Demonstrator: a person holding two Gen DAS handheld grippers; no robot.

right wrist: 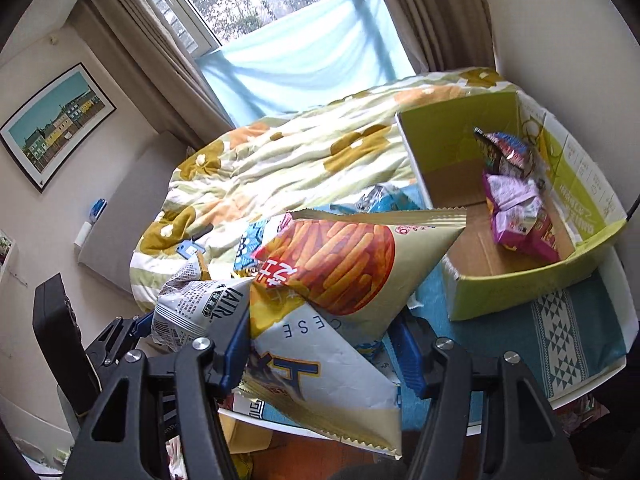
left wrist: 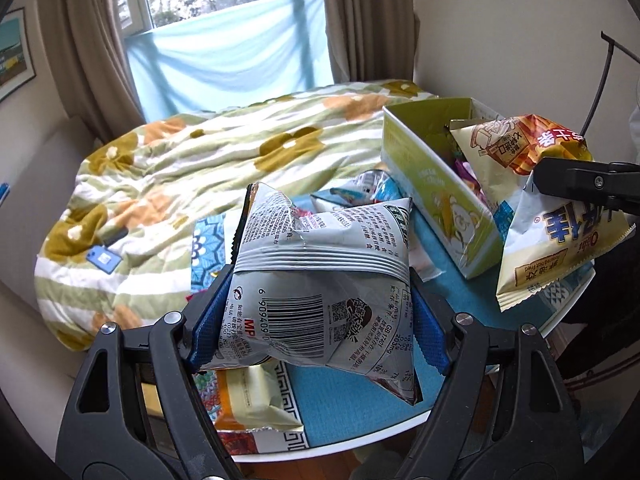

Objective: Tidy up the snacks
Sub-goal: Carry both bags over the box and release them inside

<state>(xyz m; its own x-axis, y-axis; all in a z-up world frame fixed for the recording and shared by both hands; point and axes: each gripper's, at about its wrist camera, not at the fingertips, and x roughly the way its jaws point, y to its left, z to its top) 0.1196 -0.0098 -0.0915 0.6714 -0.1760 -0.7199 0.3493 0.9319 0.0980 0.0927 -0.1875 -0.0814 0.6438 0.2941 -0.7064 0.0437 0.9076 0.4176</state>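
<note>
Left wrist view: left gripper (left wrist: 320,316) clenched on a silver snack bag (left wrist: 320,280), blue pads pressing both its sides, barcode panel facing the camera. Bag is held above the worktop (left wrist: 360,412), which carries a blue patterned cloth. Under it, near the front edge, lies a pale yellow packet (left wrist: 252,404). To the right stands a green cardboard box (left wrist: 440,196), open-topped, on the worktop. Beside the box, two bags hang from the other tool: an orange-and-cream bag (left wrist: 516,144) over the box's rim and a white bag with blue lettering (left wrist: 560,248) below it. More wrappers lie between the silver bag and the box. Bed with floral quilt (left wrist: 200,168) behind.

Right wrist view: right gripper (right wrist: 320,348) closed on two bags together: the cream bag with orange stick snacks (right wrist: 352,264) on top, the white bag (right wrist: 320,384) under it. Silver bag (right wrist: 192,312) shows at the left in the left gripper (right wrist: 132,328). Green box (right wrist: 520,292) lies ahead to the right, holding a pink packet (right wrist: 516,212) and a dark packet (right wrist: 504,152) near its right wall.
</note>
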